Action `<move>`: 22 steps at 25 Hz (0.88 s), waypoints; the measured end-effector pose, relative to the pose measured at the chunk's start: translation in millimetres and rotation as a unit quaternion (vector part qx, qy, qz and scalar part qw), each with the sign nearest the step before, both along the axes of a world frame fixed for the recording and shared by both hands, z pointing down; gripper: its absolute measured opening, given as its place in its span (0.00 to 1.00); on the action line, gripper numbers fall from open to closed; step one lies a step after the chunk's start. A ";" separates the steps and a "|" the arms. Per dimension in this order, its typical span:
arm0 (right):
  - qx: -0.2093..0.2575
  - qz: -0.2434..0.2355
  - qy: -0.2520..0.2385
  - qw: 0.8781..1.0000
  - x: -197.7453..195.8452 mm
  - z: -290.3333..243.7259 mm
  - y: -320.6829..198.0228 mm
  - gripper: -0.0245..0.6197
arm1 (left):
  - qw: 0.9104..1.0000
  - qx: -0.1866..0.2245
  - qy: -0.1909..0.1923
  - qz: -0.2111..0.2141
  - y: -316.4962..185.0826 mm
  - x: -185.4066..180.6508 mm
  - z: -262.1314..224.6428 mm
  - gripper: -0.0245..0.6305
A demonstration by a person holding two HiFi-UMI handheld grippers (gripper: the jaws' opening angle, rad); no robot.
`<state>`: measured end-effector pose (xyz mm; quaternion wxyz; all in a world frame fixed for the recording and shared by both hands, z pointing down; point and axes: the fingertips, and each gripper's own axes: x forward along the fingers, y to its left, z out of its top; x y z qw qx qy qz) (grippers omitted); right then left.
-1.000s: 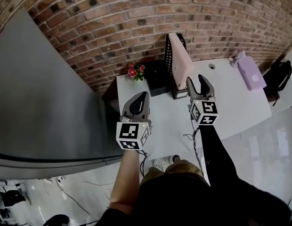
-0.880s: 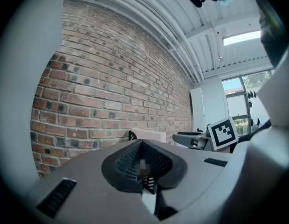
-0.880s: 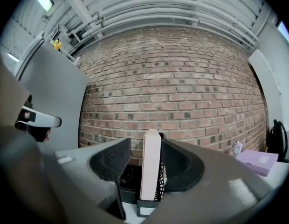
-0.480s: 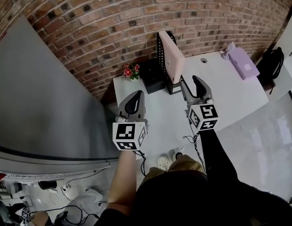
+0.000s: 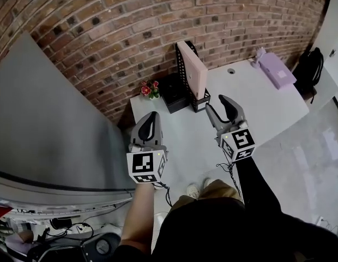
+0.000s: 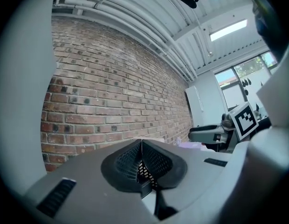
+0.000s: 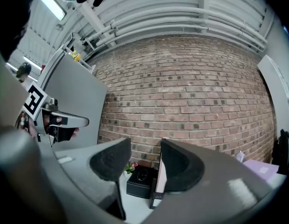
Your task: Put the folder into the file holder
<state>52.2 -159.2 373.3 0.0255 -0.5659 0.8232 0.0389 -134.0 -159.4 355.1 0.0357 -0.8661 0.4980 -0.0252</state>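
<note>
A pink folder [image 5: 193,70] stands upright inside the black mesh file holder [image 5: 183,69] at the back of the white table [image 5: 256,100], against the brick wall. In the right gripper view the folder [image 7: 160,185] shows behind the right jaw. My right gripper [image 5: 219,106] is open and empty, held above the table in front of the holder. My left gripper [image 5: 151,123] hovers over the table's left front edge with its jaws pressed together and nothing between them. In the left gripper view the left gripper [image 6: 141,157] points up at the brick wall.
A black box [image 5: 173,90] and a small pot of pink flowers [image 5: 149,89] sit left of the holder. A lilac box [image 5: 278,70] lies at the table's far right. A grey partition [image 5: 43,124] stands to the left. Cables [image 5: 226,168] hang at the table's front.
Both grippers have drawn back from the file holder toward the person, the right one leaving the folder standing in the holder. The head view has shifted, so the table sits higher.
</note>
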 end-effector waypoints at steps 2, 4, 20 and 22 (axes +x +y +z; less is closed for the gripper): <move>0.001 -0.009 0.007 1.000 -3.0 -1.8 1.1 0.34 | 1.000 0.002 -0.006 0.003 0.3 -0.8 -0.7 0.05; 0.004 -0.017 0.008 1.000 -6.1 -4.0 1.1 0.34 | 1.000 0.002 -0.009 0.002 -0.7 -1.7 -1.3 0.05; 0.003 -0.023 0.001 1.000 -6.4 -14.5 0.8 0.04 | 1.000 0.002 -0.008 0.007 -2.6 11.6 -5.3 0.05; -0.001 -0.025 0.024 0.999 -6.8 -13.3 1.9 0.04 | 1.000 0.001 -0.008 0.007 -2.7 13.1 -4.5 0.05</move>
